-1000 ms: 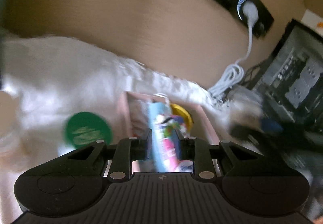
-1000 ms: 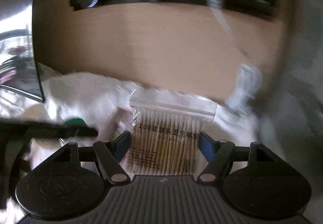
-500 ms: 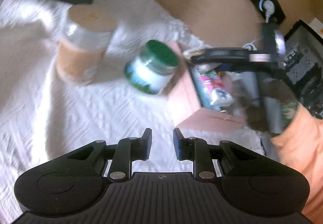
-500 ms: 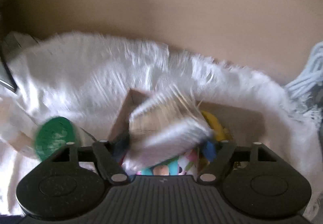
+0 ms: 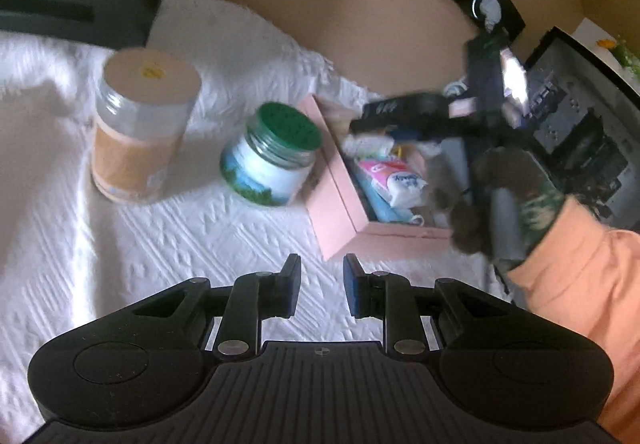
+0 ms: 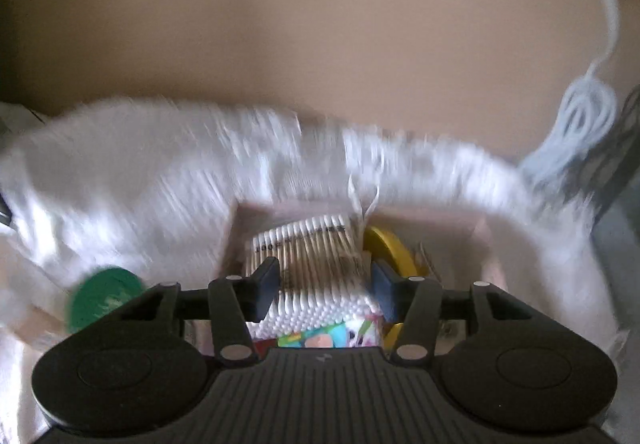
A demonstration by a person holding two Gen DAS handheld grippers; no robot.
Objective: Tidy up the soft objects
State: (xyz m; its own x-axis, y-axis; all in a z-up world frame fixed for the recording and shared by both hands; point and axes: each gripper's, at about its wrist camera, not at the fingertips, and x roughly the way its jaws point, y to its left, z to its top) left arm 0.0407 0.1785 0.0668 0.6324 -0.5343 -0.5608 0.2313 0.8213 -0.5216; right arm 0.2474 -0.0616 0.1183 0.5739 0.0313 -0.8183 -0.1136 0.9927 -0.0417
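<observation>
With the cotton-swab pack already over the box, the step in hand reads as setting it down among the other soft things.

Right claw (image 6: 324,286): jaws closing, with the cotton-swab pack (image 6: 308,256) between the pads; whether the pads press it yet I cannot tell through the blur.

Left claw (image 5: 320,286): narrowly parted and empty, hovering over the white textured cloth (image 5: 168,244), just short of the box corner.

Pink box (image 5: 340,212): sits on the cloth, already holding a tissue packet (image 5: 400,180), pale blue packets and a yellow round item (image 6: 390,250).

Swab pack position: inside the box mouth, lying on the colourful packet (image 6: 320,340), beside the yellow item.

Doing it well: I judge the pack should be laid flat along the box's length, then freed by spreading the jaws fully before lifting straight out, so the soft bag does not snag on a pad.

Keep clear of: the green-lidded jar (image 5: 276,156) and tan-lidded jar (image 5: 140,124) standing left of the box.

Risk: a thin plastic bag may cling and get dragged back out.
</observation>
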